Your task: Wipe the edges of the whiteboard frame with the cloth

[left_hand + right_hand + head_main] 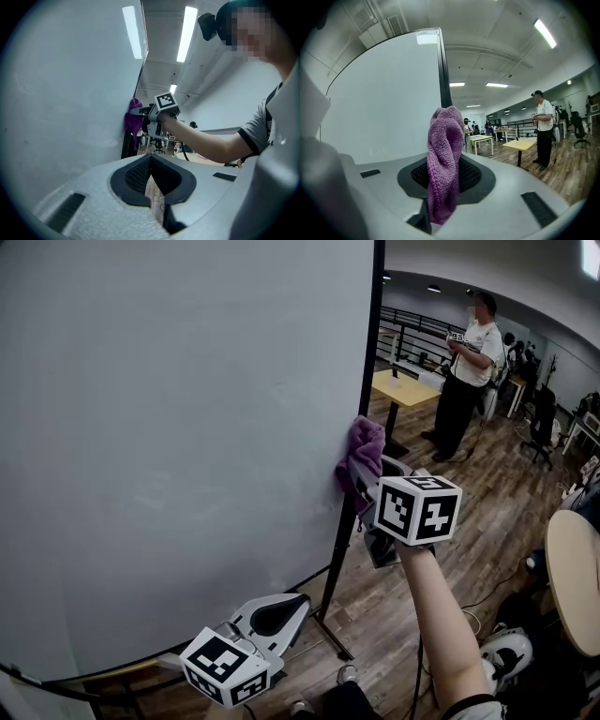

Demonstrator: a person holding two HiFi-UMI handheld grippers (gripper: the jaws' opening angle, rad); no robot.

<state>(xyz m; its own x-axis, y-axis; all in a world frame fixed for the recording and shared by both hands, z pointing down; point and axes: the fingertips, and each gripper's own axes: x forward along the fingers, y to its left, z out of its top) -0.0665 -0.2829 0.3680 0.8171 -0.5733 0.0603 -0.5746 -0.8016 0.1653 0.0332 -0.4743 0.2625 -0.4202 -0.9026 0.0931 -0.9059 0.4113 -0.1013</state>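
The whiteboard (169, 427) fills the left of the head view, and its black frame (370, 352) runs down its right edge. My right gripper (364, 487) is shut on a purple cloth (361, 457), which is pressed against that right frame edge at mid height. In the right gripper view the cloth (444, 164) hangs bunched between the jaws, with the frame (444, 70) rising right behind it. My left gripper (274, 615) is low near the board's bottom corner, shut with nothing in it. It points up at the cloth (133, 119).
The board's black stand leg (333, 634) slants down to the wooden floor. A person (469, 362) stands at the back right beside a yellow table (405, 387). A round table top (572, 577) is at the right edge, and office chairs stand further back.
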